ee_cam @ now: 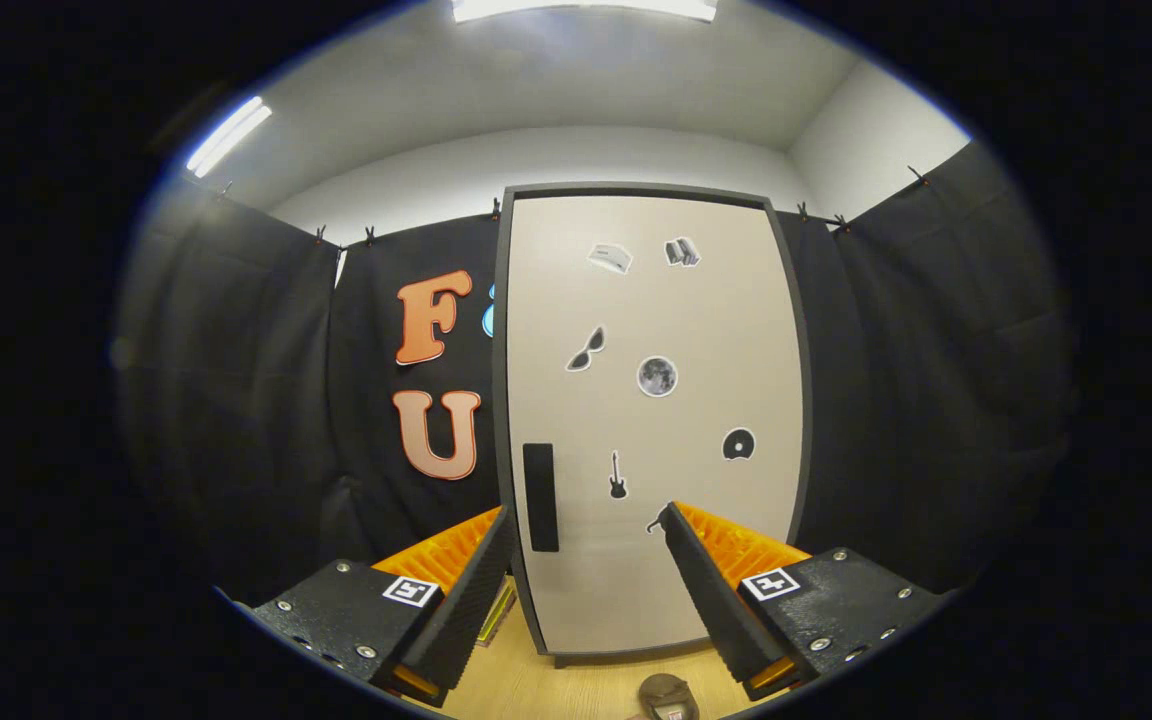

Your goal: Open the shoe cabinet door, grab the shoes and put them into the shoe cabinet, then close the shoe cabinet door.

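The gripper [586, 520] is spread wide with nothing between its fingers, held up off the wooden floor [576, 690]. Below and between the fingers, close in on the floor, lies a brownish shoe [666, 695], only partly seen. Just ahead of the fingers stands the shoe cabinet [651, 420], upright on the floor, its pale door [696, 330] shut and framed by a dark edge. A dark vertical handle [540, 497] sits low on the door beside the left finger's tip, apart from it. Several small stickers [656, 376] are scattered across the door, among them a guitar shape just above the gap between the fingers. Beyond the cabinet, black cloth [236, 400] hangs on both sides, with a white wall [536, 160] and ceiling lights [581, 8] above.
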A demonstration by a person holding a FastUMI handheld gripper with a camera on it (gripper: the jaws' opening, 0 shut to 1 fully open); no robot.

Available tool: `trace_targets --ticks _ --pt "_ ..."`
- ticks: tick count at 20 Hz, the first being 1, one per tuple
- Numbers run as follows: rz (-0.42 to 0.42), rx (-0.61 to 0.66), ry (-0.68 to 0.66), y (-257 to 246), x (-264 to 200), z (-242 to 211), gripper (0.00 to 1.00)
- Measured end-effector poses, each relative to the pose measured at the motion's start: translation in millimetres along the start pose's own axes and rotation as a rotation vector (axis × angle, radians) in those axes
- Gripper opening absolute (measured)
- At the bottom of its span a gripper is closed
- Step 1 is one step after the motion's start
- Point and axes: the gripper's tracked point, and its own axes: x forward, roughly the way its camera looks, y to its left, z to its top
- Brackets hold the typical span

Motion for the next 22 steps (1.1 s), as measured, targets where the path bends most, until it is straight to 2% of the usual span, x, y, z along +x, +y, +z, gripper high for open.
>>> trace_targets --ticks 4,13,16,18,22 --pt "0.020 0.024 0.027 14 49 -18 0.91" --pt "0.029 0.007 0.090 37 137 -62 0.76" --pt "0.000 0.001 0.100 34 158 -70 0.70" --pt "-0.009 0.000 0.114 36 167 -76 0.64" --pt "-0.030 -0.008 0.109 41 168 -77 0.41"
